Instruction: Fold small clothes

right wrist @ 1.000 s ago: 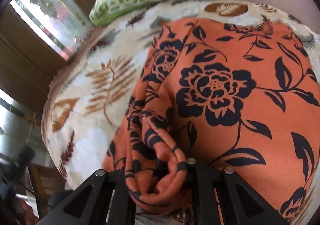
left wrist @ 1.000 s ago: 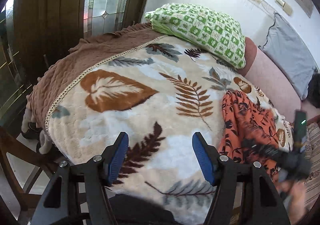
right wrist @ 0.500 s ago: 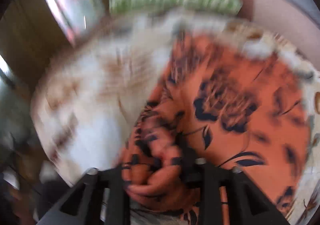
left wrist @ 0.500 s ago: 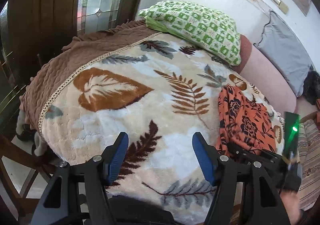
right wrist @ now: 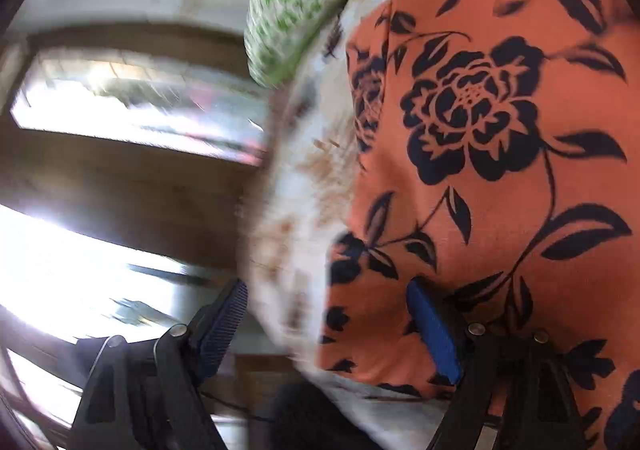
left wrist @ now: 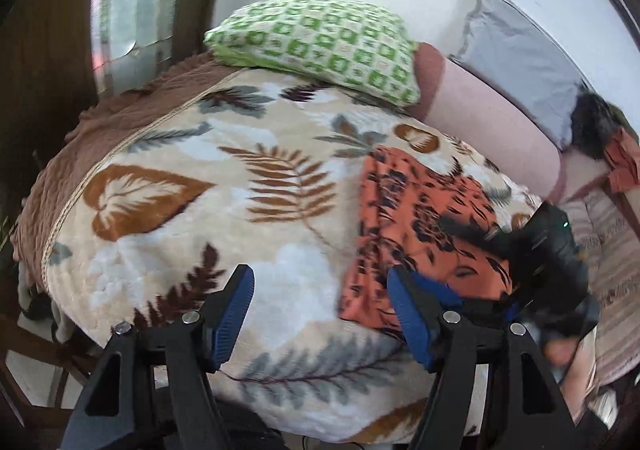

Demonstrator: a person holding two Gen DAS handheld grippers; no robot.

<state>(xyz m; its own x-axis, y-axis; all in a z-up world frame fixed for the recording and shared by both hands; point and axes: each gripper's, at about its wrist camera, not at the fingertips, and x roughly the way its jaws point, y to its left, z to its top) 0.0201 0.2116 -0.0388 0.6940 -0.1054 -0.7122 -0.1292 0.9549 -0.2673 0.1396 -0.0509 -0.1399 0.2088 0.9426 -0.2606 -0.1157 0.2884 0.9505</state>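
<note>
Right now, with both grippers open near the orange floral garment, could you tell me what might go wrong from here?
The orange floral garment lies close to the near edge of the leaf-print blanket, so a tug could slide it off. The right gripper view is motion-blurred, so a hurried regrasp may miss the hem. The left gripper may pinch blanket along with cloth.

Garment [left wrist: 420, 218]: thin matt woven cloth, orange with a dark floral print.
Blanket [left wrist: 248, 186]: thick plush fleece, soft nap, leaf pattern.
Bedspread [left wrist: 120, 130]: brown quilted cloth, matt, with a braided trim.
Pillow [left wrist: 316, 46]: green-and-white printed cotton.
Left gripper [left wrist: 320, 318]: matt black plastic arms, ribbed blue pads, bright metal screws.
Window frame [left wrist: 52, 30]: dark polished wood.
</note>
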